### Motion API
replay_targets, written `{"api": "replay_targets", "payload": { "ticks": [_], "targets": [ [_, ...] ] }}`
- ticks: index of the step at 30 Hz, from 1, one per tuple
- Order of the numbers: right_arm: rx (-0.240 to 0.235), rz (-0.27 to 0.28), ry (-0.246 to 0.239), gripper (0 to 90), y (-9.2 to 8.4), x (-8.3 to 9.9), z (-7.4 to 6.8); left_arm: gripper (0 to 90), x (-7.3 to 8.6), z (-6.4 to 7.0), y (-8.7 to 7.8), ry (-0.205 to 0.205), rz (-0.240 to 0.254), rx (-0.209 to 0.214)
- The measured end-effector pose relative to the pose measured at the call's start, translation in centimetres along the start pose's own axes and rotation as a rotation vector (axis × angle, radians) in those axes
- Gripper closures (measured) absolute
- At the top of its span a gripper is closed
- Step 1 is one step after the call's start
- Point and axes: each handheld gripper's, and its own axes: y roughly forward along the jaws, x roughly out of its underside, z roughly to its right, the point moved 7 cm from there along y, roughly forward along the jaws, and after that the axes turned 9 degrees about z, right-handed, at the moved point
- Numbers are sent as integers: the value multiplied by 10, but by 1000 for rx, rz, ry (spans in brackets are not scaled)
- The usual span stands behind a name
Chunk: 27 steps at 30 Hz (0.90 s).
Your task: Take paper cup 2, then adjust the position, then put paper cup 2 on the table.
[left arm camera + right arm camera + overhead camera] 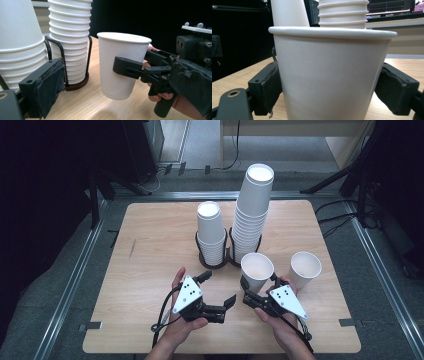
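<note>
Clamped in the right gripper [248, 291] just above the tabletop [150, 270], upright white cup [257, 270] with base cut off in the close view; left gripper [218, 287] wide, empty, beside the stacks [254, 215].

Bright, even overhead light on the table; surroundings dark, close views sharp.

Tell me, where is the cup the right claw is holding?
In the high view, the cup sits between the right claw's pads, right of the table's middle, just in front of the tall stack and left of a loose cup.
</note>
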Motion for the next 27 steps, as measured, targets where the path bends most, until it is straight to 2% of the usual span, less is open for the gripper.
{"api": "replay_targets", "payload": {
  "ticks": [27],
  "targets": [
    [-11, -21, -39, 146, 0, 8, 1, 10, 0, -2, 0, -11, -2, -2]
  ]
}}
